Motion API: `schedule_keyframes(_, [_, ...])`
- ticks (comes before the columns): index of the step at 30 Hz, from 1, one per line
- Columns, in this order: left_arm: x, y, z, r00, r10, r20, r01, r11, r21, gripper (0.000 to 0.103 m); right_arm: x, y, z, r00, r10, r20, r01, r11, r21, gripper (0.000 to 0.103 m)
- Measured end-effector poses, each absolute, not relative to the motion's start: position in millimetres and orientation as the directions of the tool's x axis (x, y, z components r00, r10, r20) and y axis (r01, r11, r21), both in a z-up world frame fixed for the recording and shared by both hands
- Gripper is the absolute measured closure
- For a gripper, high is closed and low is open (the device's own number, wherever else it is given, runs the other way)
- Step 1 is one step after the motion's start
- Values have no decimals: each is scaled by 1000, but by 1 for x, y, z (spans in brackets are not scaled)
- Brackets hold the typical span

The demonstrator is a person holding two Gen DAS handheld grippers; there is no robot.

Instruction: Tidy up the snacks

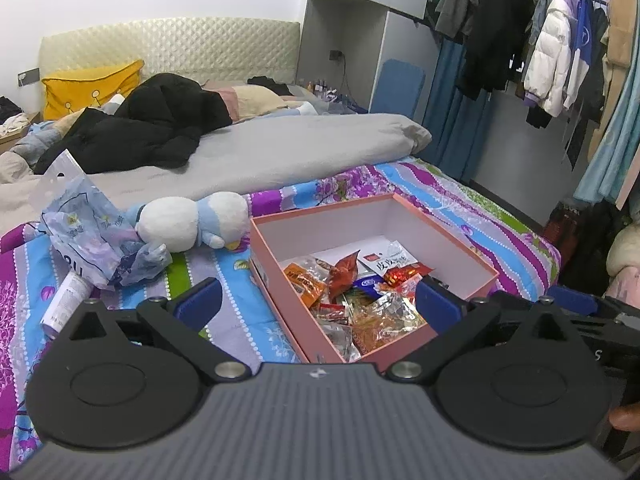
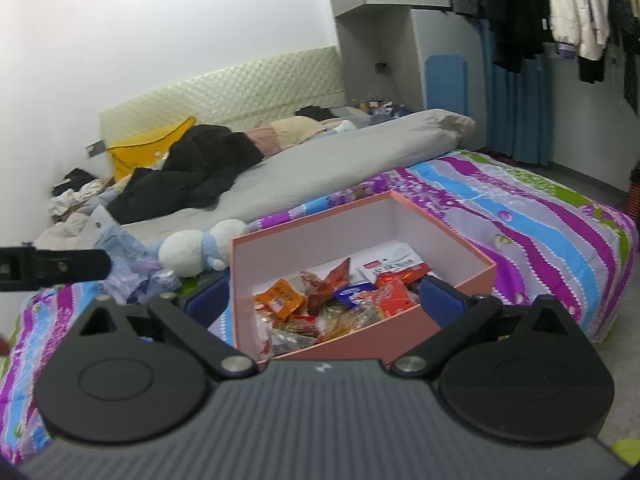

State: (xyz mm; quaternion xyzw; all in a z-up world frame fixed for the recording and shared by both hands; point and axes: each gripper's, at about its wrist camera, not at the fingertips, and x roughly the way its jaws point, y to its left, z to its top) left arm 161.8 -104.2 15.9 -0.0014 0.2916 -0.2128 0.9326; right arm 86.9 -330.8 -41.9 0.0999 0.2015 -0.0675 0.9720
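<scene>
1. Left wrist view: I see my left claw point(image 1: 318, 304) spread wide, nothing between its blue pads point(image 1: 200, 302).
2. Ahead of it a pink box point(image 1: 272, 258) sits on the bed's flowered sheet point(image 1: 460, 200), lid off.
3. Snack packets point(image 1: 360, 300) lie heaped in the near part of the box: an orange one, red ones, a white one with a red label, and clear wrappers.
4. Left of the box a white and blue plush toy point(image 1: 192, 222) lies on the sheet, just beside the box wall.
5. A crumpled plastic bag point(image 1: 92, 236) lies left of the toy, touching it, with a small bottle point(image 1: 66, 304) below it.
6. Right wrist view: my right claw point(image 2: 324, 302) is also wide apart and holds nothing; its right pad reaches over the near rim of the pink box point(image 2: 360, 332).
7. The snack packets point(image 2: 332, 300) lie inside, between the pads in this view.
8. The left claw's black arm shows at the left edge, over the plastic bag point(image 2: 132, 268).
</scene>
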Motion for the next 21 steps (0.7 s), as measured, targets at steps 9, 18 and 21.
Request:
schedule_keyframes(9, [161,-108,14,741,-391,-546,395,911,-117,0,88,-329,-45,902,-109,-418,189,969,157,0])
schedule_keyframes(18, [161,-107,13,744,-391,-542,388,913,-126,0,87,-330,-45,901,-120,-416,200,967,155,0])
schedule_keyframes(21, [161,-106,13,748,-384,-541,379,917,-128,0,86,-330,-46,902,-128,-412,208,966,155,0])
